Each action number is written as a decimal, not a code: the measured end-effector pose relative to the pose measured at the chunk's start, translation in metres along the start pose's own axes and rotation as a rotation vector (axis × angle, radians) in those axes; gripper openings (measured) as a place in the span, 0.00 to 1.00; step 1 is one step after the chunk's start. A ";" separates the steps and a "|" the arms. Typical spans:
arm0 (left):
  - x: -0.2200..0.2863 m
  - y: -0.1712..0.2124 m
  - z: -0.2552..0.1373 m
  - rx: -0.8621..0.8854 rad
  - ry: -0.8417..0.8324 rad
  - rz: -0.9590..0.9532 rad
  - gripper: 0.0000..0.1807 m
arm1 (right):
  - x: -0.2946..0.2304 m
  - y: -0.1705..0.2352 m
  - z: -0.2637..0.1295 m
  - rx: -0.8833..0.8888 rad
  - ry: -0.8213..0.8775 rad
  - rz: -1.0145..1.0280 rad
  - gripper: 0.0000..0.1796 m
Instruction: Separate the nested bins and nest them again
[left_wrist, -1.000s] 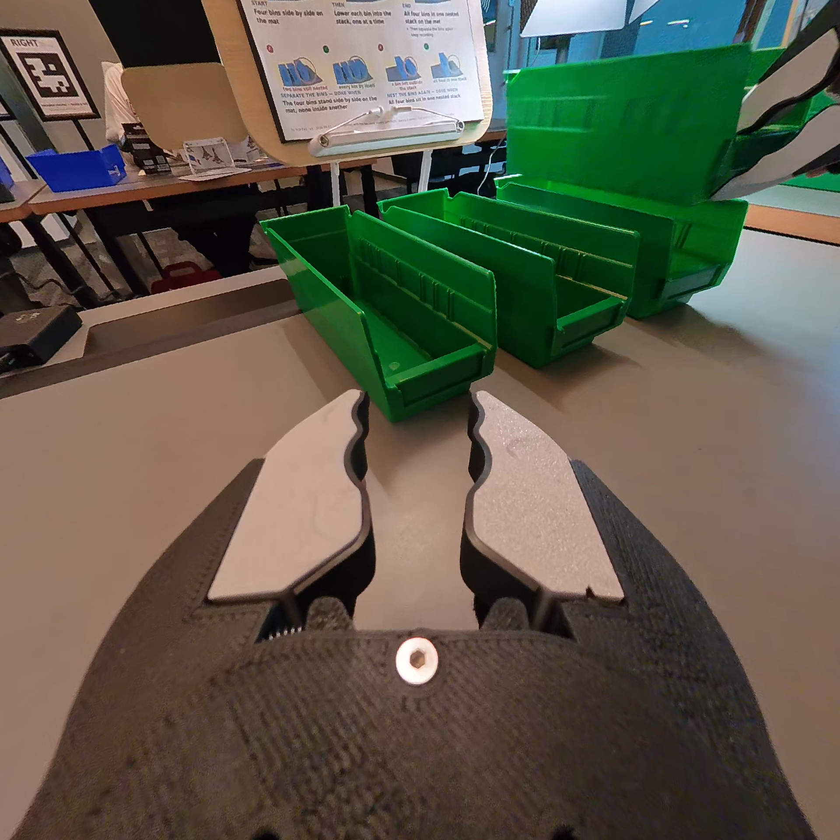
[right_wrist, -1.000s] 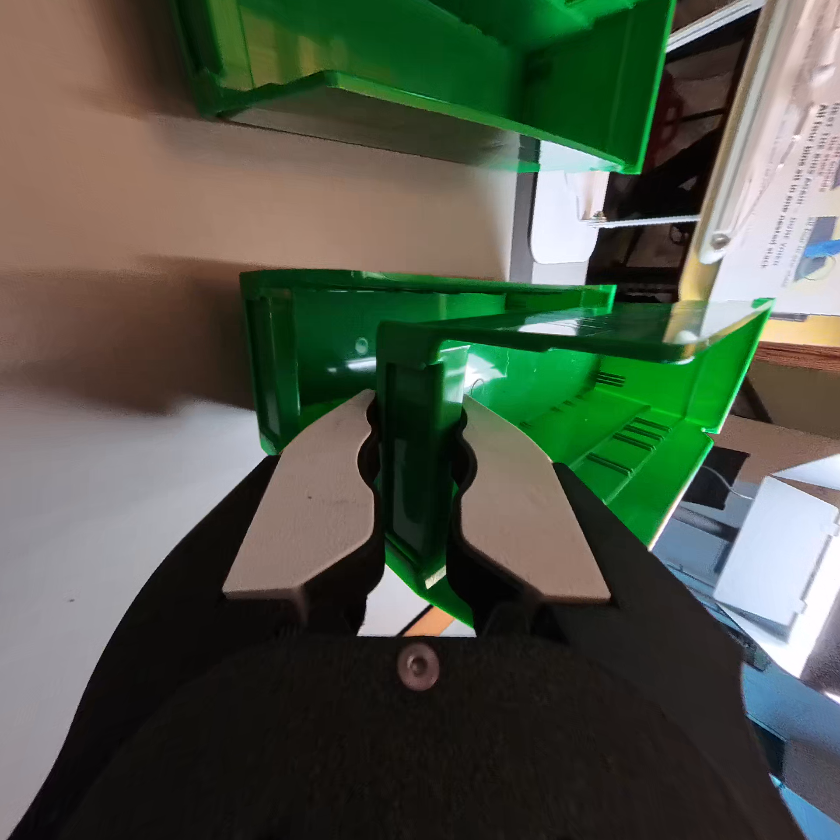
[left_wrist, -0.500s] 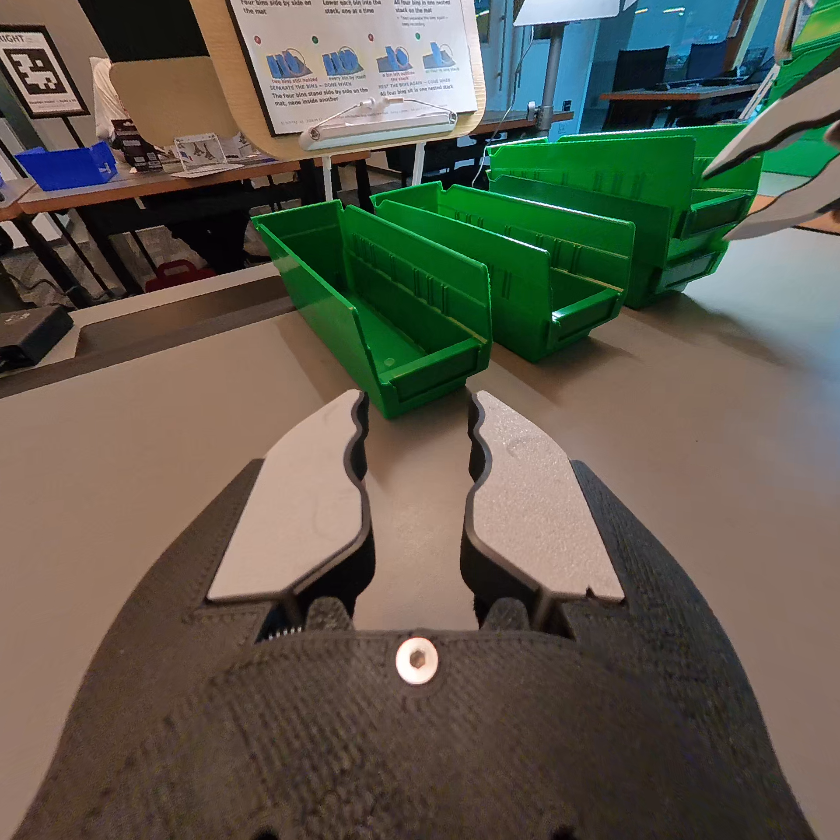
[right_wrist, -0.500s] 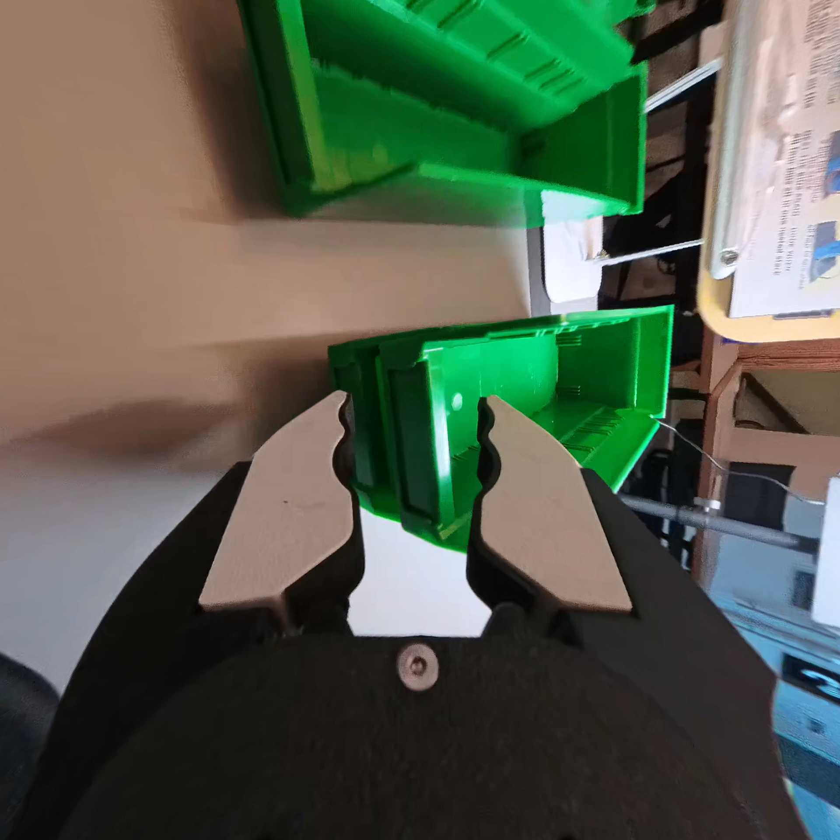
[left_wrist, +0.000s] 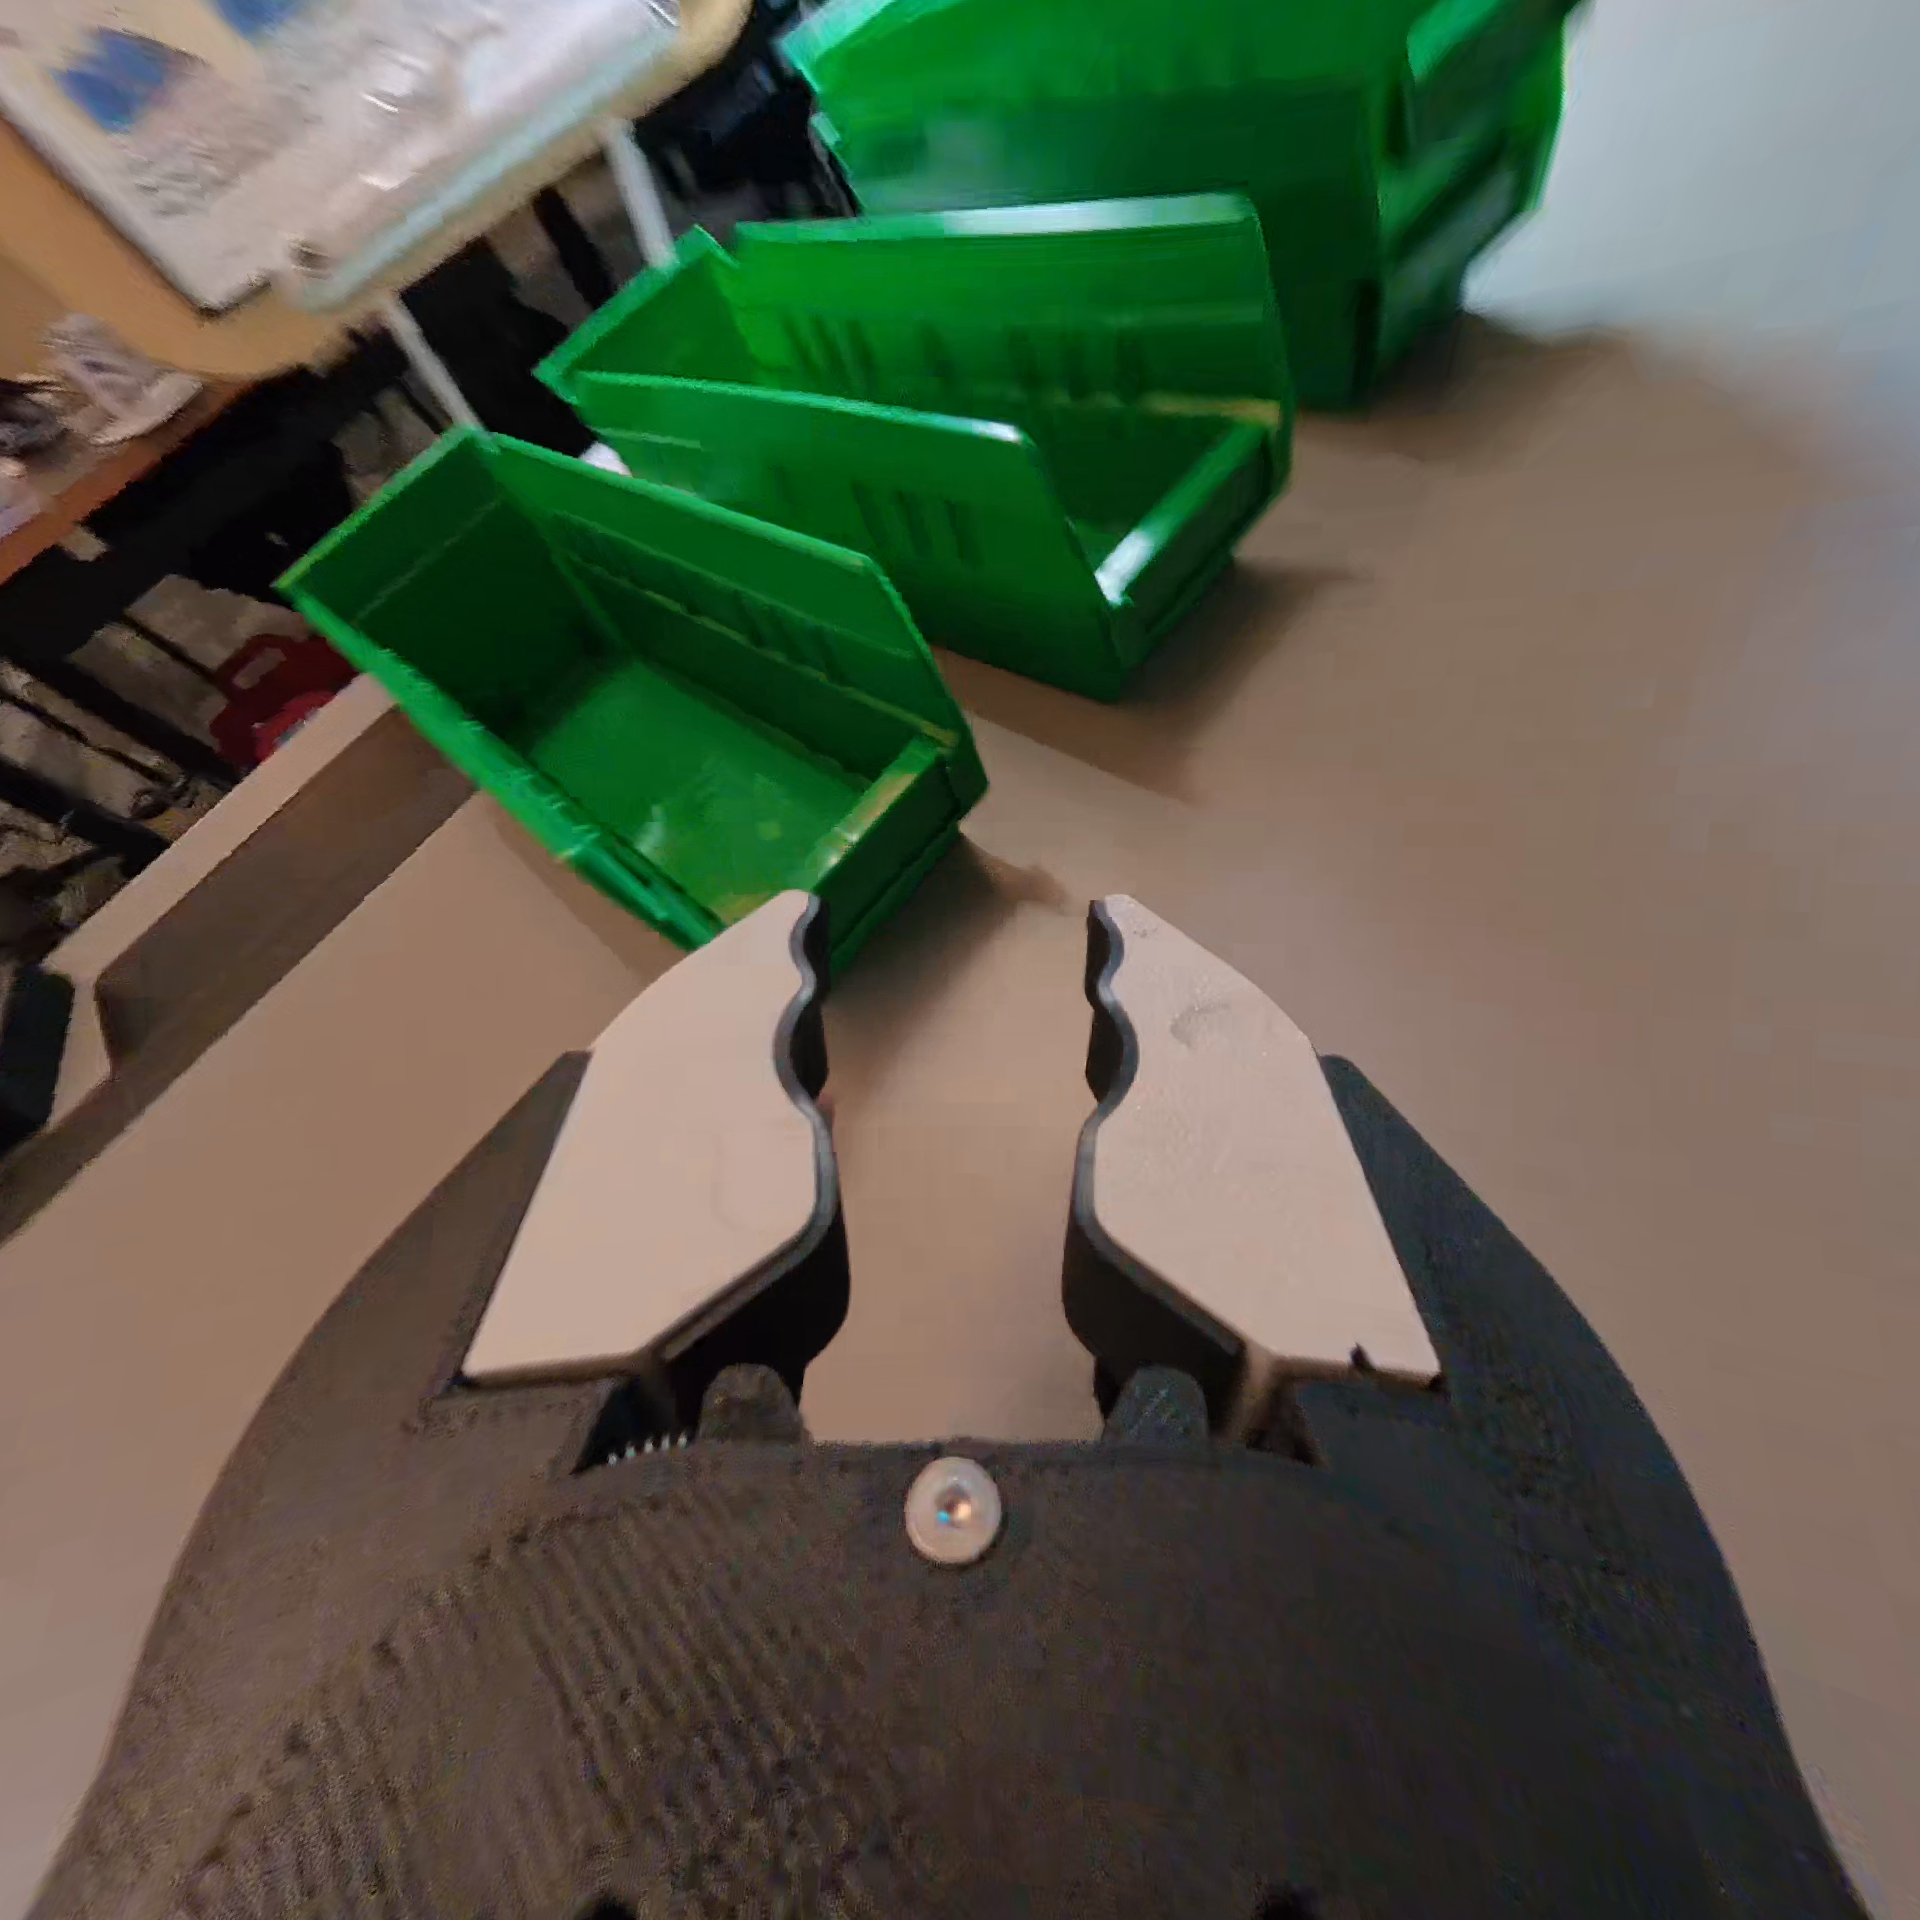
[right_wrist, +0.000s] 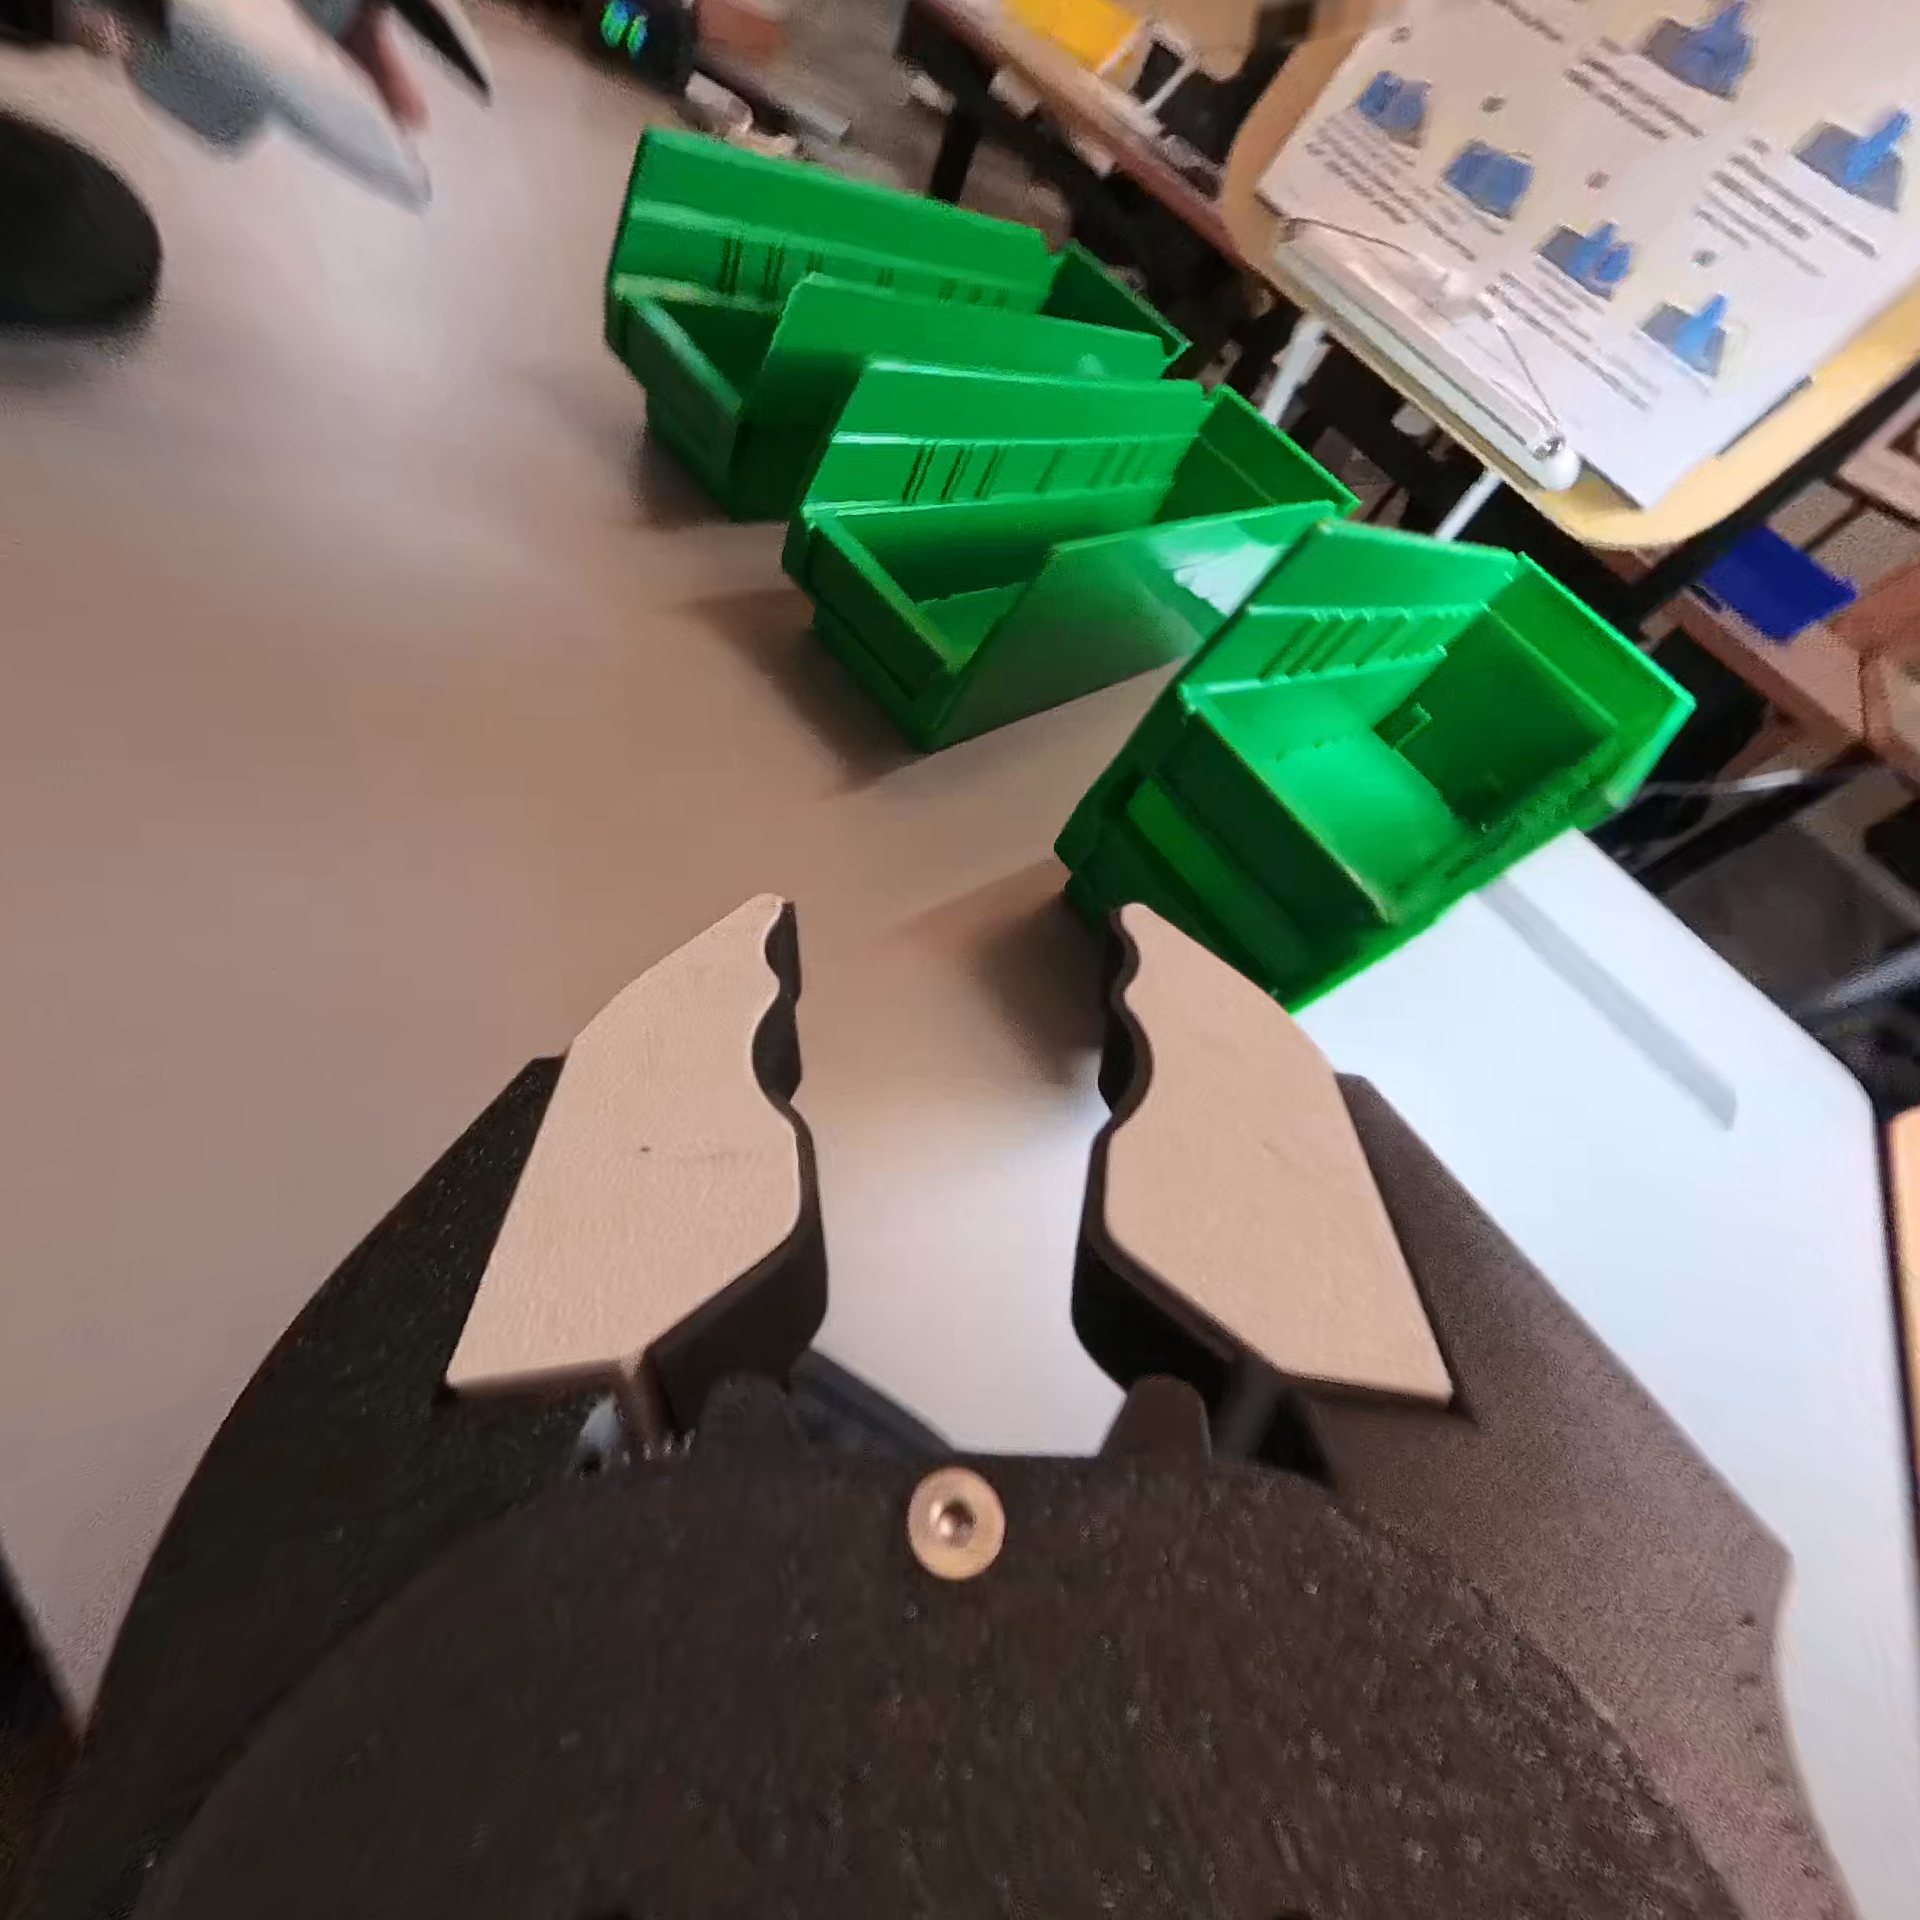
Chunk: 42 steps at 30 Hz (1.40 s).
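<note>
Green bins stand in a row on the grey-brown worktop (left_wrist: 1455, 831), open tops up, long sides roughly parallel. In the left wrist view the nearest bin (left_wrist: 665, 727) sits by the worktop's left edge, its short front end just beyond the left claw (left_wrist: 951, 914); a second bin (left_wrist: 935, 499) stands beside it with a strip of bare worktop between, and a blurred green stack (left_wrist: 1247, 156) lies farthest off at the top. In the right wrist view the order runs the other way: the closest is a nested pair (right_wrist: 1382, 769), one bin seated inside another, at the worktop's far right edge and just past the right claw (right_wrist: 951, 914); a middle bin (right_wrist: 997, 551) and a far bin (right_wrist: 831, 281) follow toward the upper left

Both claws are spread, gripping nothing, with bare worktop showing between their grey fingers. Neither touches a bin. The left claw's left finger (left_wrist: 686, 1143) overlaps the nearest bin's front corner in the picture; whether it touches cannot be told

Behind the bins a tilted instruction board (right_wrist: 1621, 229) stands on a thin stand, blurred in the left wrist view and clearer in the right. Only the right wrist view shows a blue bin (right_wrist: 1777, 592) on a table behind and a smeared grey shape (right_wrist: 312, 104) at upper left, too blurred to identify. Only the left wrist view shows a red object (left_wrist: 281, 686) low beyond the worktop's edge
</note>
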<state>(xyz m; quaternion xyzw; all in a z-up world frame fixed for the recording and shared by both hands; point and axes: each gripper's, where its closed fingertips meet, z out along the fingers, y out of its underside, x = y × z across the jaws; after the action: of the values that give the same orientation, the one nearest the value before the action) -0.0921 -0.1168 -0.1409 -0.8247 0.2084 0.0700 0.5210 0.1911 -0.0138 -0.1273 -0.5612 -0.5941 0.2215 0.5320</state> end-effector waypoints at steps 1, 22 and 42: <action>0.003 0.000 0.009 -0.065 0.021 0.063 0.28 | 0.002 0.001 -0.008 0.024 0.020 0.062 0.32; -0.038 0.057 0.114 -0.710 0.099 0.620 0.16 | 0.023 0.014 -0.051 0.166 0.159 0.370 0.34; -0.039 -0.097 0.078 -0.464 -0.072 0.677 0.16 | 0.021 0.007 -0.048 0.180 0.161 0.329 0.31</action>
<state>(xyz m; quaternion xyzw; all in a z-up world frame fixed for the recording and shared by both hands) -0.0790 -0.0016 -0.0825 -0.8022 0.4284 0.3116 0.2756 0.2402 -0.0093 -0.1093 -0.6167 -0.4277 0.3122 0.5824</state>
